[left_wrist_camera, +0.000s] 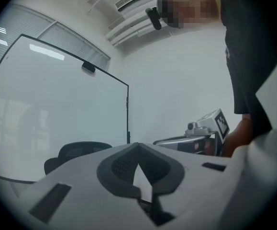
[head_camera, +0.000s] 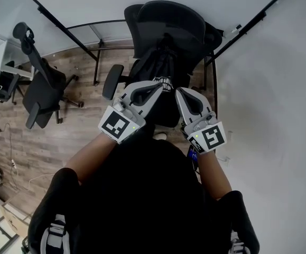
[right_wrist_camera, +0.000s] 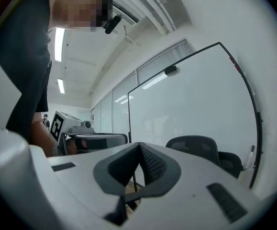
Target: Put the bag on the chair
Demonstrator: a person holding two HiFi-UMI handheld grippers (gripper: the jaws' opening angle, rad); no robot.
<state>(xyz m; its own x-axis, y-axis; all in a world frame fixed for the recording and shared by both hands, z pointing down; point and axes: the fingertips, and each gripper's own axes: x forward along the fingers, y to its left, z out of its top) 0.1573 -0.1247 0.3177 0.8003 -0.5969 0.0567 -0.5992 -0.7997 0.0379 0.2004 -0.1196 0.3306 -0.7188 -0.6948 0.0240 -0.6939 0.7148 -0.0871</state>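
A black office chair [head_camera: 169, 21] stands in front of me, and a black bag [head_camera: 161, 63] with white print rests on its seat against the backrest. My left gripper [head_camera: 159, 85] is shut just over the bag's near end, with nothing between its jaws. My right gripper [head_camera: 178, 91] is shut beside it, also with nothing held. In the left gripper view the pads [left_wrist_camera: 124, 166] meet at a point, with the chair [left_wrist_camera: 76, 155] behind and the right gripper [left_wrist_camera: 207, 128] alongside. The right gripper view shows closed pads [right_wrist_camera: 150, 164], the chair [right_wrist_camera: 200, 147] and the left gripper [right_wrist_camera: 76, 128].
A second black office chair [head_camera: 43, 89] stands at the left on the wooden floor [head_camera: 20, 142]. A glass whiteboard on a black stand [head_camera: 97, 49] runs behind the chair. A white board surface [head_camera: 269, 89] fills the right side.
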